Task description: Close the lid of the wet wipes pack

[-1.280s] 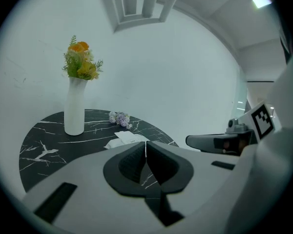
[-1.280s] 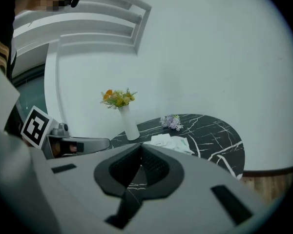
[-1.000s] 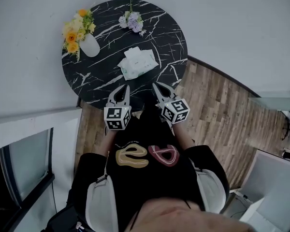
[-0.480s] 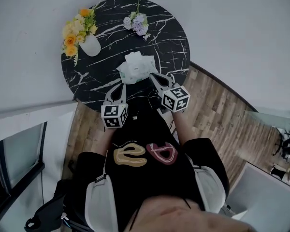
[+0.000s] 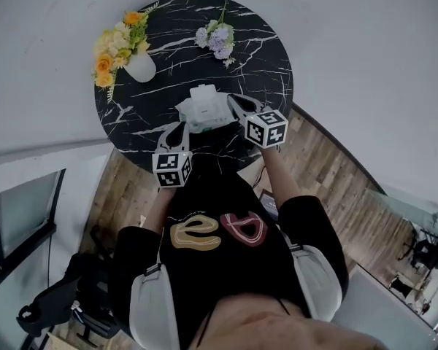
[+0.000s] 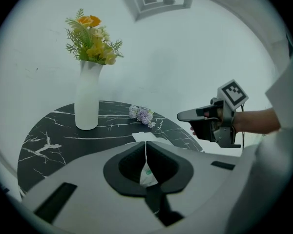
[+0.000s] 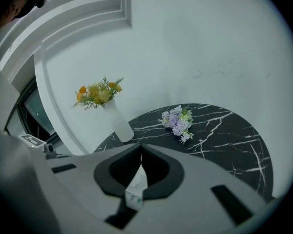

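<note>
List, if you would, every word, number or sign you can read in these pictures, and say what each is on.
No text reads clearly in any view.
Pack: small green print, too small to read.
Shirt: two looped shapes, one tan and one red, perhaps "e" and "a"; not certain.
Left cube and right cube: black-and-white square markers, no words.

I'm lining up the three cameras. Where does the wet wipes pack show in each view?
Head view: wet wipes pack in the upper middle, on the near part of the round table.
Left gripper view: pack low centre, seen through the opening behind the shut jaws.
Right gripper view: pack low centre, through the same kind of opening.
Shared landmark: white vase of yellow flowers.
</note>
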Available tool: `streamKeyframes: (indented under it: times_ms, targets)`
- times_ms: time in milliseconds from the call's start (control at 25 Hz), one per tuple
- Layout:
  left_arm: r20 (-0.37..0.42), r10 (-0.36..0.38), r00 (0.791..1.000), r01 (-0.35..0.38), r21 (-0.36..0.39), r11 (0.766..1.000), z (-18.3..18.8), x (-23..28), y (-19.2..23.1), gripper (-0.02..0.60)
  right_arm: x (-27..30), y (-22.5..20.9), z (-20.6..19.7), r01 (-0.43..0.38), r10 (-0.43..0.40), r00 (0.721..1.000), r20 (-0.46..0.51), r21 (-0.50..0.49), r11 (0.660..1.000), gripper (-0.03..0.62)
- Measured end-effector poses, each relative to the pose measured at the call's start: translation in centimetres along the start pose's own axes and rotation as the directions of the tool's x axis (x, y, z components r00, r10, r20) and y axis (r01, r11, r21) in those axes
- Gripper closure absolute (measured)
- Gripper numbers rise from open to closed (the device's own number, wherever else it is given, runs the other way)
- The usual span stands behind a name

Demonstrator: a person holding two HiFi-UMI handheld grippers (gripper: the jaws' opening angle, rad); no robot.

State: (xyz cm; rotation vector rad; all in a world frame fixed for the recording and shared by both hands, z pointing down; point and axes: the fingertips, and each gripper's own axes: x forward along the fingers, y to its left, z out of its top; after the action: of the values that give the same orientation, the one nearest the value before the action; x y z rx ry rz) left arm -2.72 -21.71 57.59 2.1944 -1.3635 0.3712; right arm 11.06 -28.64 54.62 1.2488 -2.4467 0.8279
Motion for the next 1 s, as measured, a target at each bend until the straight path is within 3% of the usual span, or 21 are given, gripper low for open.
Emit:
streamKeyframes:
  times_ms: [120, 440, 600, 1000]
  targets:
    - [-0.005, 0.028, 1.0, -0.028, -0.01, 1.0, 0.0, 0.4, 0.4, 0.561, 1.9, -1.4, 0.4, 0.0, 0.0, 0.999, -0.048, -0.012, 1.0, 0.582]
    - [-0.037, 0.096, 0.995, -0.098, -0.051, 0.994, -0.8, 1.2, 1.2, 0.561, 6.9, -4.3, 0.5, -0.055, 0.069, 0.981, -0.182, 0.081, 0.995, 0.58]
    - [-0.055, 0.114, 0.992, -0.118, -0.069, 0.991, -1.1, 1.8, 1.6, 0.562, 9.0, -4.4, -0.4, -0.105, 0.123, 0.956, -0.266, 0.08, 0.991, 0.58]
    - [-0.098, 0.156, 0.983, -0.167, -0.113, 0.979, -2.1, 3.2, 2.6, 0.562, 11.9, -4.8, -3.4, -0.19, 0.268, 0.879, -0.394, 0.226, 0.956, 0.579]
